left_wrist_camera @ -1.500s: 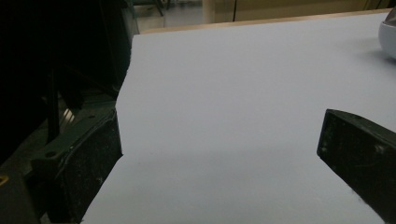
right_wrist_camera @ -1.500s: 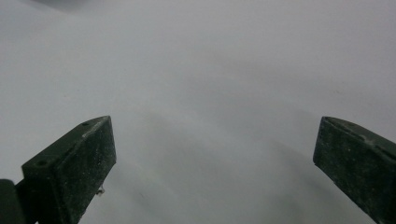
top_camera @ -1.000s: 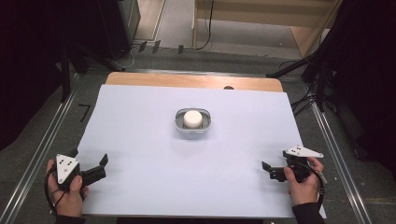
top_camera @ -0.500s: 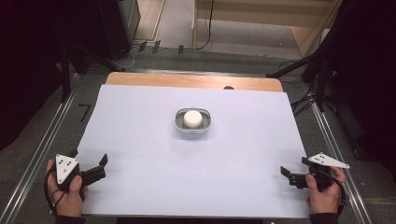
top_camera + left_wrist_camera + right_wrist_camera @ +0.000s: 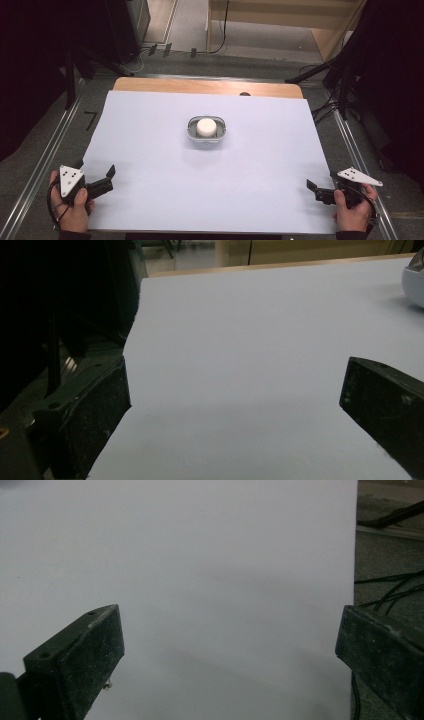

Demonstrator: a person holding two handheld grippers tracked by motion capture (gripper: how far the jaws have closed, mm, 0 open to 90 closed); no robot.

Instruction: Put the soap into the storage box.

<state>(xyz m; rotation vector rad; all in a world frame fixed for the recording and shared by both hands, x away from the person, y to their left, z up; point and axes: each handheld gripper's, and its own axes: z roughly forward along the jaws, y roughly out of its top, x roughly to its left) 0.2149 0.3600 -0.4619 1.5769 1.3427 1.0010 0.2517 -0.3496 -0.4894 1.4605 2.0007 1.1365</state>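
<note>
At the near left corner of the desk, a hand holds the left gripper low over the edge of the pale sheet that covers most of the desk top. Its grey three-cornered plate faces up, and its two black fingers point toward the far right, spread wide apart with nothing between them. The left gripper view agrees: one finger sits over the sheet's left edge and the dark floor beside it, the other over bare sheet, with open paper between.

In the middle of the desk, toward the far side, stands a small grey bowl with rounded corners. A white, round, puck-like piece lies inside it. The bowl's pale rim also peeps in at the upper right corner of the left gripper view. Bowl and piece are well apart from both grippers.

At the near right corner, the other hand holds the right gripper, whose fingers point left across the sheet. They are spread wide too, gripping nothing. In the right gripper view one finger hangs over the sheet and the other past the sheet's edge, where dark cables lie on the floor.

A strip of bare wood shows along the desk's far edge, beyond the sheet.
</note>
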